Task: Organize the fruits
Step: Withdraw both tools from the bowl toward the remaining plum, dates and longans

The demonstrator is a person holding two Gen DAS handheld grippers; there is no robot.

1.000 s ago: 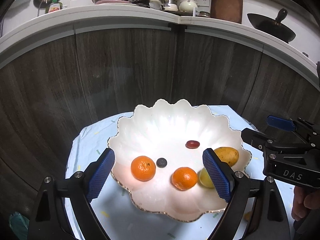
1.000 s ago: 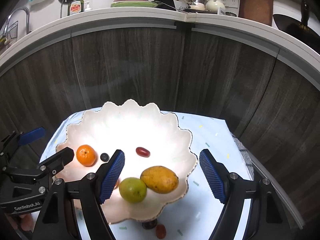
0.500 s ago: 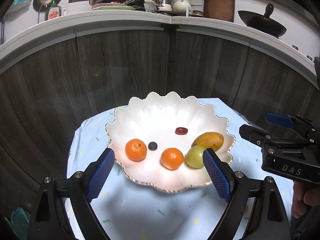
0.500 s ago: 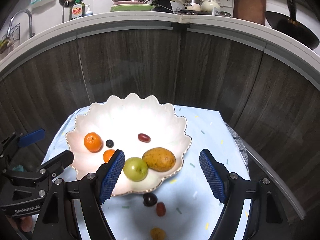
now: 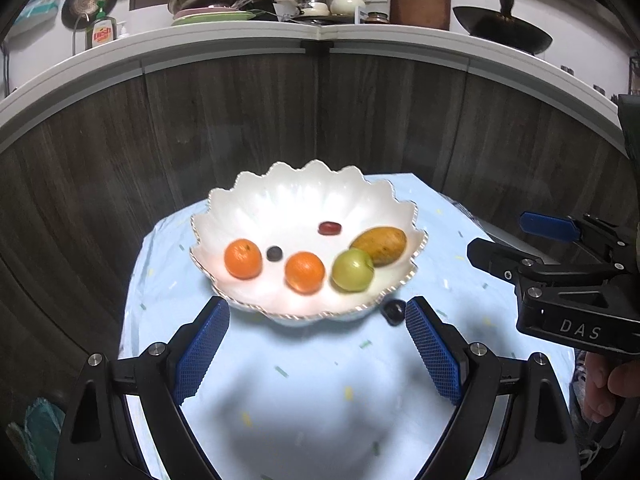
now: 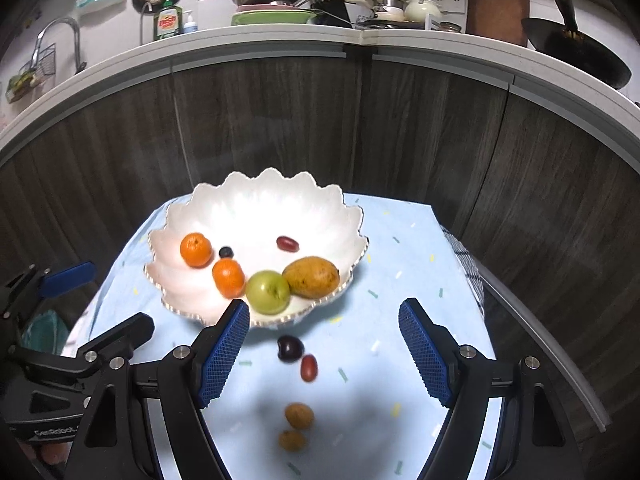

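Dark wood-grain cabinet fronts curve behind a small table under a pale blue speckled cloth, where a white scalloped bowl holds two oranges, a green apple, a yellow-brown mango, a red grape and a blueberry. Loose on the cloth in front of it lie a dark plum, another red grape and two small brown fruits. These look light, round, thin-skinned and likely to roll or bruise; a gentle pinch across the middle suits them. Left gripper and right gripper both stand wide open and empty. Compared with a second ago, both have pulled back from the bowl, bringing the loose fruits into view.
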